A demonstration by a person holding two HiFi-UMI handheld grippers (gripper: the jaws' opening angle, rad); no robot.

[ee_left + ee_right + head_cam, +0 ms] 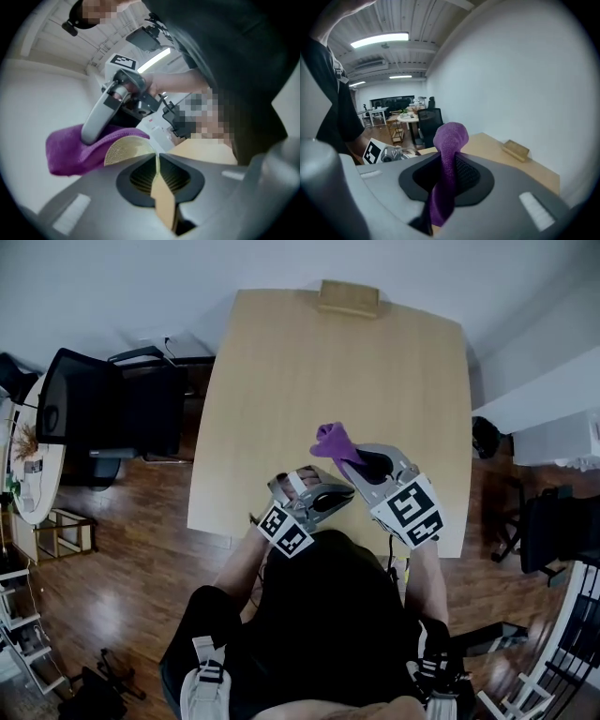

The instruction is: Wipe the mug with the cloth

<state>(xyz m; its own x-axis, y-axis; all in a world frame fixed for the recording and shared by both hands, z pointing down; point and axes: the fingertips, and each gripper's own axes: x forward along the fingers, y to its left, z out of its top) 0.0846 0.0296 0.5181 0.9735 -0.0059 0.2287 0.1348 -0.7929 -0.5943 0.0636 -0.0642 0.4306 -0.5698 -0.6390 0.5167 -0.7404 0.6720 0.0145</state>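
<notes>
Purple cloth [450,133] clamped lengthwise in right hand-held gripper [449,159], tip at mug [125,149] pinched by left hand-held gripper [157,157].

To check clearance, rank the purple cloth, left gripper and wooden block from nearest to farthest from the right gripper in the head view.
1. The purple cloth: in the right gripper's jaws.
2. The left gripper, holding the mug: close on its left.
3. The wooden block: at the table's far edge.

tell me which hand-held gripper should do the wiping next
Right. The right hand-held gripper pinches the purple cloth, bunched end free; the left hand-held gripper is clamped on the mug by its wall, likely steadying it.
</notes>
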